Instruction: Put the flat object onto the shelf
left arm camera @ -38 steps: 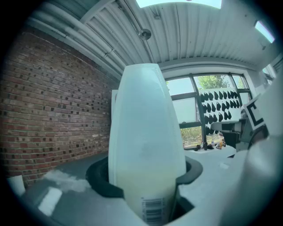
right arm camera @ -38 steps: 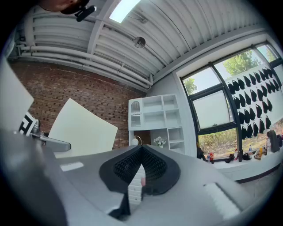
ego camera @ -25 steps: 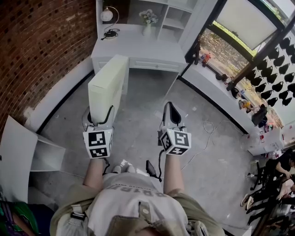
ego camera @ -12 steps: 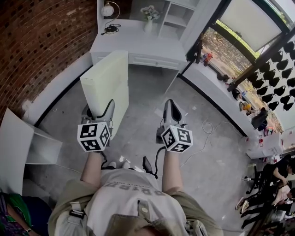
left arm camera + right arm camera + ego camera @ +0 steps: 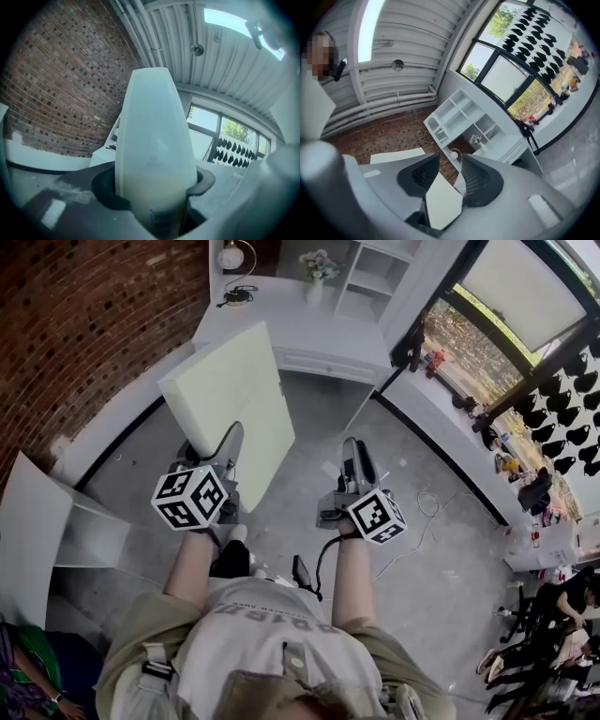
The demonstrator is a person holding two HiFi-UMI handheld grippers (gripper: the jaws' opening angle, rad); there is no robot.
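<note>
Left tongs [image 5: 154,185] pinch the flat board [image 5: 230,381], lengthwise pointing ahead; right tongs [image 5: 450,158], empty, just opened slightly.

Your left gripper [image 5: 228,448] is clamped on the board [image 5: 225,390], forearm stretched forward. The jaws of your right gripper [image 5: 360,461] have just been opening, with nothing between them.

— How does the light look on your feeds?
— Daylight comes in through the windows [image 5: 511,287] on my right. The brick wall [image 5: 84,324] is dimmer, and the shadows are soft.
— Any blur?
— In my left gripper view the flat object [image 5: 154,140] is soft, too near the lens. Every view bows, the corners go black, and the skylight [image 5: 232,23] glares.
</note>
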